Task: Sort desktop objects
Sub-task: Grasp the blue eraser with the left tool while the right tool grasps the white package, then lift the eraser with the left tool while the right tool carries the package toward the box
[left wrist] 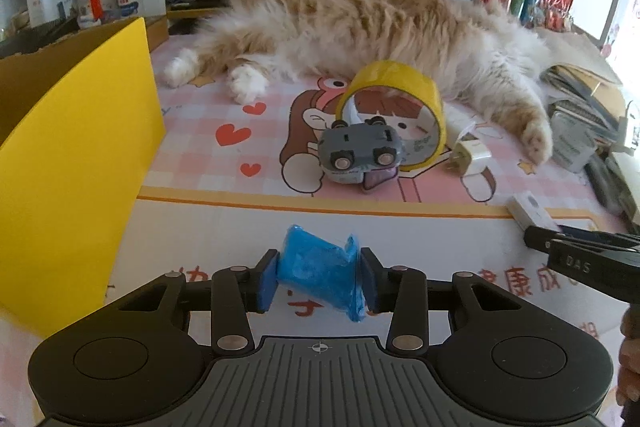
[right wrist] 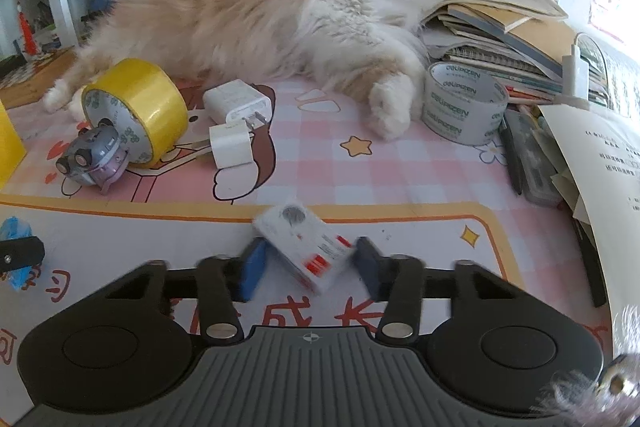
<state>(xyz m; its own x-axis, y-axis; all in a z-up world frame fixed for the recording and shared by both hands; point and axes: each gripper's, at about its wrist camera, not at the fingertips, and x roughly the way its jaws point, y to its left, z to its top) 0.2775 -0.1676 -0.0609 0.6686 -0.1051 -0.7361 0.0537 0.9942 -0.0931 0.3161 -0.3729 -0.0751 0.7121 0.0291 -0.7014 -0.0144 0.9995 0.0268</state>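
Clamping a blue roll (left wrist: 320, 269), left gripper (left wrist: 319, 277); right gripper (right wrist: 308, 265) pinches white box (right wrist: 306, 251).

The surface (right wrist: 400, 167) wears a pink checked cartoon mat. On it a fluffy cat (right wrist: 260, 19) sprawls across the back; in front, a yellow tape roll (right wrist: 140, 107) on edge with a toy car (right wrist: 90, 157) against it, two white chargers (right wrist: 236, 125), a grey tape roll (right wrist: 464, 103) lying flat, stacked notebooks (right wrist: 500, 39) on the right.
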